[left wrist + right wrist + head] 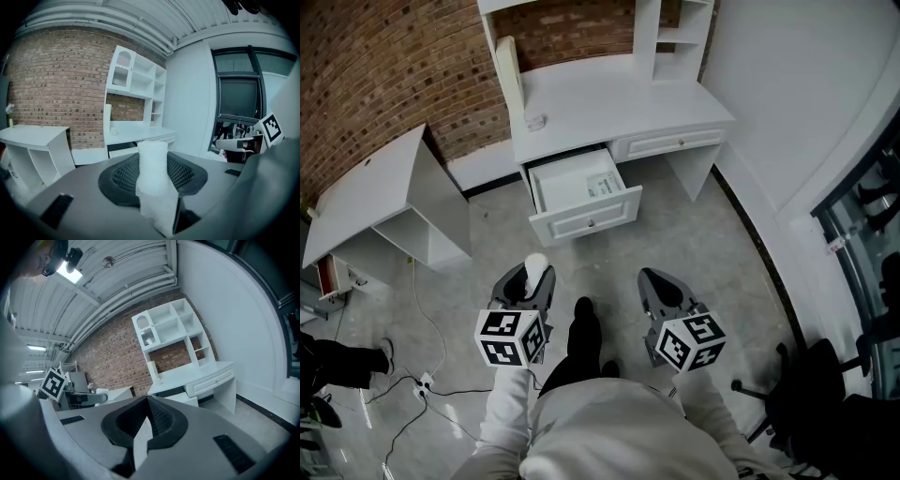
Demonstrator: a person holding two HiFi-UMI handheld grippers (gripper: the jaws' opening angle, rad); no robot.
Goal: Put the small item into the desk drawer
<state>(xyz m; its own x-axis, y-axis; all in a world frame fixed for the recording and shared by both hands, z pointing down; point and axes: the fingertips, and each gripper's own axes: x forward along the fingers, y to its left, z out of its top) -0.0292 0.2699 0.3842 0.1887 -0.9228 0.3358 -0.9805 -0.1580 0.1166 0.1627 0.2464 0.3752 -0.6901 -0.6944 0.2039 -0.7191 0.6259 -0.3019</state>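
- Head view: a small white item [536, 263] is seen clamped in the left hand-held gripper [528, 281], well apart from the open drawer [586, 221] of the white table [609, 98].
- The right hand-held gripper [662, 287] is held alongside, jaws pressed together, empty.

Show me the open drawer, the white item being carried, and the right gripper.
open drawer [581, 223]: head view, its front panel.
white item [152, 164]: left gripper view, its middle.
right gripper [147, 400]: right gripper view, where its fingertips meet.
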